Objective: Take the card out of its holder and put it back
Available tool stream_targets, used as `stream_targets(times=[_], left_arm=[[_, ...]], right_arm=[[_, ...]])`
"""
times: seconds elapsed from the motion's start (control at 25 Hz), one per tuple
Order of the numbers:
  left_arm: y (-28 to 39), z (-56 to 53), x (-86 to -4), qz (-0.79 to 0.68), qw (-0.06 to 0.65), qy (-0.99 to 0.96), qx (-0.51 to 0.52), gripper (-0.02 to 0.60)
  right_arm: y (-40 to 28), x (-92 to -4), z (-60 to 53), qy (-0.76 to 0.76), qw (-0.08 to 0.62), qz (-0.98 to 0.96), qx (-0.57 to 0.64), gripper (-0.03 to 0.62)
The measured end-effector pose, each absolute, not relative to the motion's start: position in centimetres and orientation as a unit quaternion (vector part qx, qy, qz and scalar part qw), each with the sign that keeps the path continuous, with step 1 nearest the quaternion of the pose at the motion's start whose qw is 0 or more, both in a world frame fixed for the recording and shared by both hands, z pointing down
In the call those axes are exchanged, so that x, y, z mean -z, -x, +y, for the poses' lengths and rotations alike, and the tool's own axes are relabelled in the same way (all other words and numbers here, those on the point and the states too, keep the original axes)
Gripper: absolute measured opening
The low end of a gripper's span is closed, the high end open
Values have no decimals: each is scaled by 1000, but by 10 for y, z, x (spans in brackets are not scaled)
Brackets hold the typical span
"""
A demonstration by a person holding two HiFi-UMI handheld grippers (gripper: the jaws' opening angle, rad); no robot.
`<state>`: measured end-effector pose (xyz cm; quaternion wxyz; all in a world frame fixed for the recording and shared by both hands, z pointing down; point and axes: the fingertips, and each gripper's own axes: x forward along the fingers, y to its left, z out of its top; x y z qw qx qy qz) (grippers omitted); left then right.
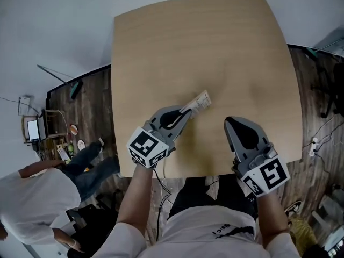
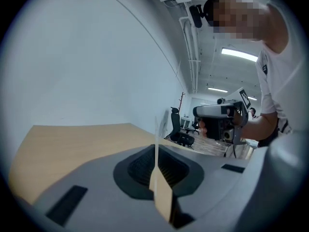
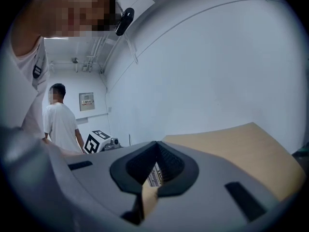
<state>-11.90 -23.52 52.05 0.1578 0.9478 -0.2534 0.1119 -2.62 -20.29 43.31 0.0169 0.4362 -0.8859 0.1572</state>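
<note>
A pale printed card in its clear holder (image 1: 198, 102) sticks out over the wooden table (image 1: 204, 47), pointing up and to the right. My left gripper (image 1: 185, 112) is shut on its near end. In the left gripper view the holder (image 2: 155, 134) shows edge-on as a thin clear strip rising from between the shut jaws (image 2: 155, 151). I cannot tell the card from the holder there. My right gripper (image 1: 229, 122) hovers to the right, apart from the card, shut with nothing in it. Through the slit of its shut jaws (image 3: 157, 149) a bit of the printed card (image 3: 154, 174) shows.
The table's near edge (image 1: 177, 173) lies just under both grippers. A person in a white shirt (image 1: 32, 192) stands at the lower left, beside floor clutter (image 1: 64, 144). Office chairs (image 2: 181, 129) stand past the table. Cables and a power strip (image 1: 313, 144) lie at the right.
</note>
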Motion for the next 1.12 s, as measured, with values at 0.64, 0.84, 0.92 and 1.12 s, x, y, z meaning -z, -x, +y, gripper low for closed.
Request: stream_targets(times=[0.64,0.84,0.92,1.12], left_arm=[[123,-246,-593,-268,180,-937,-136,26],[124,-246,-599,-264,185,-936,-138,26],[123,-245,-600,-262,186,-937,-137,26],[123,-247,-600,-260,184,-939,-132,25]], right_arm=[[4,-471,-201,-471,31,-863,-181,12],[6,-475,-200,-472,34,-862,-184,12],[8,-476,-200,-472,35,-861,-185,12],[8,-478,-200,-472,36,-861,-187,12]])
